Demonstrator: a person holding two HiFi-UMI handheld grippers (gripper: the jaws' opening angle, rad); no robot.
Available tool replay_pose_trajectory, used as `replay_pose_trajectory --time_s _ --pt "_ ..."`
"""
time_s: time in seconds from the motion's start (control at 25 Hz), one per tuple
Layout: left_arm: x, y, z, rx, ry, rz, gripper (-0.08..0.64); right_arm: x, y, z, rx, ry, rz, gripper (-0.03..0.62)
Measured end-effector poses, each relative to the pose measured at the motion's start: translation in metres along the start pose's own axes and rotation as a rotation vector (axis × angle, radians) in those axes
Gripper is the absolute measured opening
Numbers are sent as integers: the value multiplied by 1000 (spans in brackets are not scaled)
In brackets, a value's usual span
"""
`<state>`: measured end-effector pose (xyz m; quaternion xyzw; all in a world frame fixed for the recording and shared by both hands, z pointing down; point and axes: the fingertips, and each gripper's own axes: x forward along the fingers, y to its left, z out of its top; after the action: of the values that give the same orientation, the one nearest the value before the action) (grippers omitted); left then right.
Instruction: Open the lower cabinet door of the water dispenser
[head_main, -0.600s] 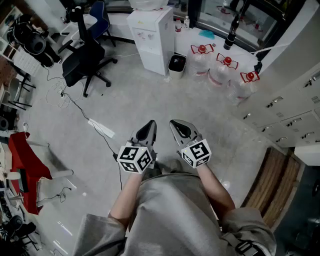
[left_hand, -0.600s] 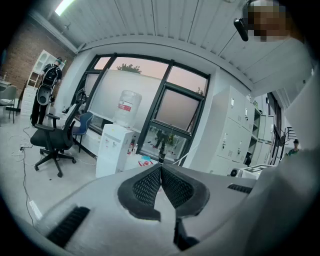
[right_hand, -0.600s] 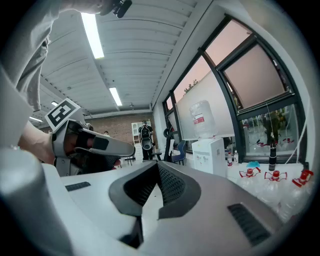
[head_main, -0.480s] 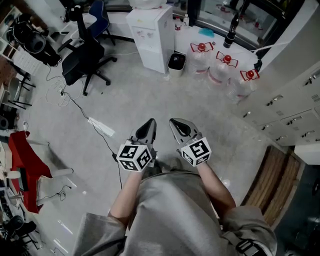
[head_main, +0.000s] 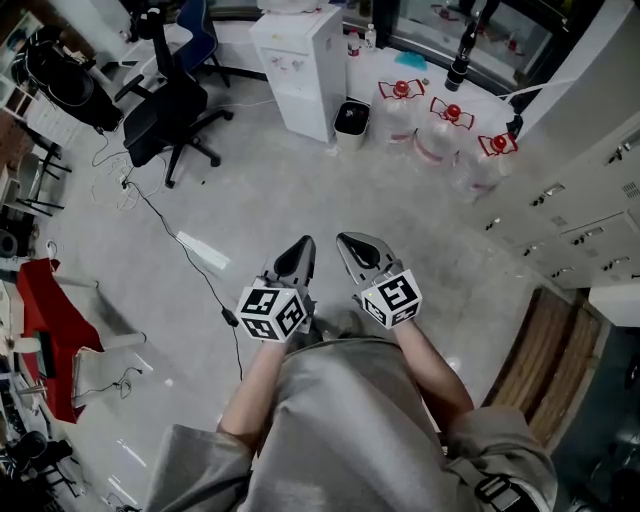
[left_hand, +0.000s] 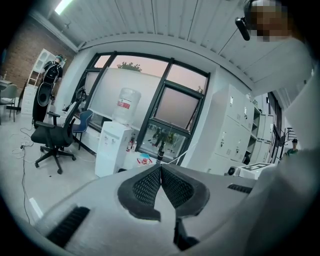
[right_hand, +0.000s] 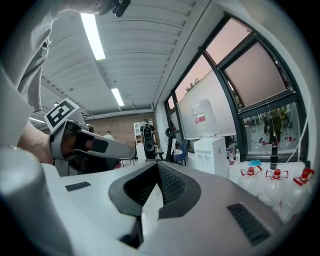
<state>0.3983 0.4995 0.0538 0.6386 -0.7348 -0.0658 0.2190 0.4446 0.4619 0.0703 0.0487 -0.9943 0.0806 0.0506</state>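
Water dispenser (head_main: 297, 70) stands at the far edge of the floor (head_main: 330, 200), by the window wall, with a bottle on top as your left gripper view shows it (left_hand: 112, 150). Its lower cabinet door is too small to tell whether it is shut. Just beside it, to the right in your head view, sits a small black bin (head_main: 350, 122), and further right a cluster of water bottles (head_main: 440, 135) with red caps. A black office chair (head_main: 165, 110) stands to the dispenser's left. A white power strip (head_main: 203, 252) lies on the floor between the chair and you. Your left gripper (head_main: 304, 246) and right gripper (head_main: 346, 242) are held side by side close to your body, well apart from the dispenser. Each has its jaws pressed together with nothing between them, and both point roughly toward the dispenser.
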Motion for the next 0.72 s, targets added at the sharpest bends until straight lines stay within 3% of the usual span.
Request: replay_pose_trajectory --time_s 0.48,0.72 --pt "3 4 -9 -8 10 15 9 -3 -10 -12 46 12 -7 12" --pt "18 35 -5 -10 32 19 9 29 -21 -15 61 33 -26 12"
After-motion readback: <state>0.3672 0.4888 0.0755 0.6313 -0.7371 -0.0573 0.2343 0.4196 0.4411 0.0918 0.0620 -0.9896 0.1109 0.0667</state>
